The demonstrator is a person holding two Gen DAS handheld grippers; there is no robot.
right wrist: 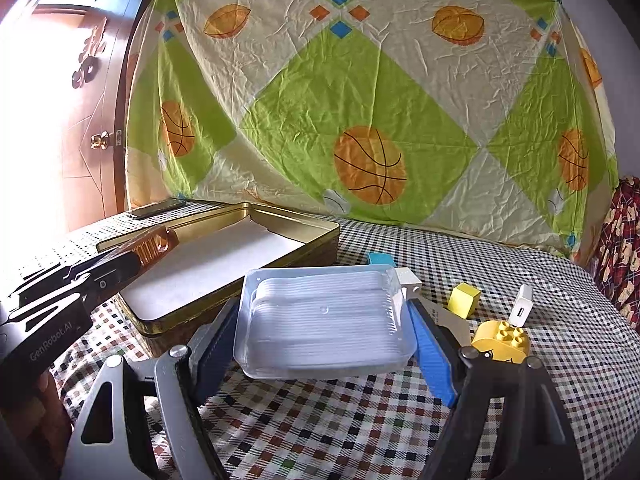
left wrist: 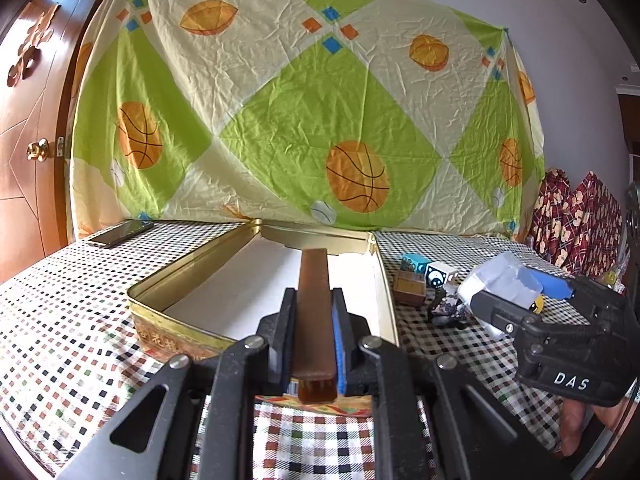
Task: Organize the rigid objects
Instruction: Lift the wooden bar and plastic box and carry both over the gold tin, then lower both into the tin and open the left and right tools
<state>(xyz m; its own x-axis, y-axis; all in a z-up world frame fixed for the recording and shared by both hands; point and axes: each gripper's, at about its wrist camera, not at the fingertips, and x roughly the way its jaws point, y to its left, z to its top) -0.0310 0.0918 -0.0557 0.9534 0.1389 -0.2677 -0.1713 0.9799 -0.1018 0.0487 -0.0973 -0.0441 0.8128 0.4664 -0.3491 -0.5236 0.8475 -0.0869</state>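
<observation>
Left gripper (left wrist: 314, 320) is clamped narrow on a slim amber-brown bar (left wrist: 314, 304), probably a comb judging by the toothed edge seen from the right wrist view (right wrist: 154, 245); it is gripped across its thin faces with the long axis running forward along the fingers, which keeps it from pivoting and lets the far end lead over the near wall of the gold tin (left wrist: 256, 232). Right gripper (right wrist: 324, 332) stands wide, blue pads (right wrist: 434, 356) pressed on the two short sides of a clear plastic box of white stacked pieces (right wrist: 324, 312), contents not identifiable; the box is carried flat, clear of the checked tablecloth (right wrist: 320, 420), likely so the contents stay stacked. Tin sits open, white-lined floor bare, just beyond both grippers; judged as the collecting container, with both loads heading to it and neither yet released. Right of the tin, loose on the cloth: yellow toy brick (right wrist: 502, 340), yellow cube (right wrist: 464, 300), white charger plug (right wrist: 521, 310), blue cube (left wrist: 416, 263), white printed cube (left wrist: 439, 274), small brown box (left wrist: 410, 287). These appear still to be sorted. Far left corner: dark phone (left wrist: 120, 233), well apart from the rest. Printed sheet (left wrist: 300, 100) hangs behind.
</observation>
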